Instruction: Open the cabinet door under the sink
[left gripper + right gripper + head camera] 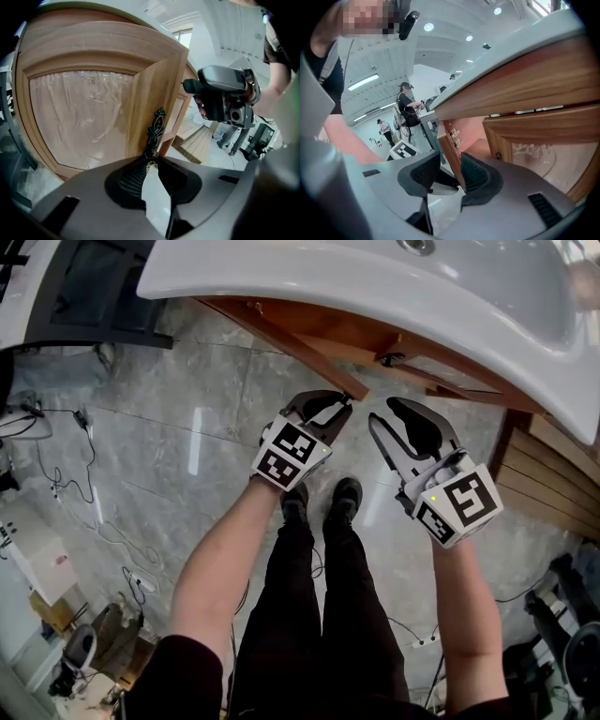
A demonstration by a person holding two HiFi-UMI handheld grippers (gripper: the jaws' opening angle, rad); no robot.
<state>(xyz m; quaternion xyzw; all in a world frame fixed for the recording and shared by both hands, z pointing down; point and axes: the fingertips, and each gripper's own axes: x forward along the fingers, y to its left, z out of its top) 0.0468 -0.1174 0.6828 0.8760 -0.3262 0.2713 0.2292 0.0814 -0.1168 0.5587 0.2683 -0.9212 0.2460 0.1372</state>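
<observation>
Head view shows the cabinet door [309, 352] under the sink [281, 277] already swung out from the cabinet, so that we look down on its top edge as a slanted wooden strip. Our left gripper [339, 409] is at the free end of this door. In the left gripper view its jaws are closed on the lower end of the dark ornate handle [154, 129], which is fixed upright near the door's edge. The front of the door stands at an angle to us, and the room shows to the right of it.

Our right gripper [386, 413] is just beside the left one, on its right, with the jaws wide apart. In the right gripper view the thin edge of the open door shows in the gap between the pads, but they do not press on it, so we judge that this gripper holds nothing. A second door [534, 154] further right seems shut against the cabinet.

We judge that the main part of the task is done: the door is away from its frame by a good angle. What is left, as we think, is to swing it somewhat wider if a full opening is wanted, then to let go of the handle and take both grippers away.
</observation>
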